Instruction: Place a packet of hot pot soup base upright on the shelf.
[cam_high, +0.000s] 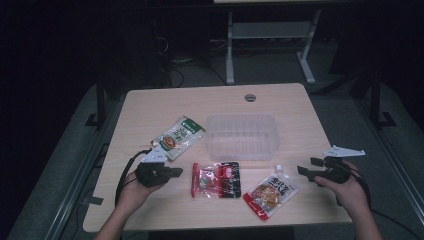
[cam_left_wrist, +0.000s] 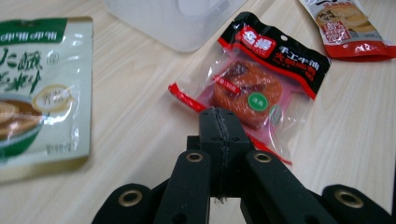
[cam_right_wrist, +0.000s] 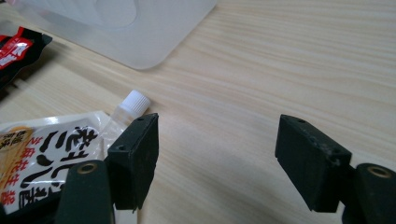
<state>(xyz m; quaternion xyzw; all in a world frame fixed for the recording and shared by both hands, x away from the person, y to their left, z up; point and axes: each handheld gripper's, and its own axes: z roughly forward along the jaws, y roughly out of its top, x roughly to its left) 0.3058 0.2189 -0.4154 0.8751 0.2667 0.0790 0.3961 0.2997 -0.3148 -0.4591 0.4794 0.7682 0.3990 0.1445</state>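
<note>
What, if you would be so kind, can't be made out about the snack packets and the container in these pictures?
- Green packet: left gripper view, print blurred, left edge cuts it off.
- Spouted pouch: right gripper view, partly behind the right tongs and cut by the edge.
- Clear plastic container: both gripper views crop it at the top.
- Red and black packet: high view, lettering too small and dim.

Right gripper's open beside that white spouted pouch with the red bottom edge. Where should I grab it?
Probably by the neck just under the white screw cap, approaching from the bare table side of the white spouted pouch. The pouch lies flat, leaving little to pinch; the spout stands proud nearest the open right gripper.
</note>
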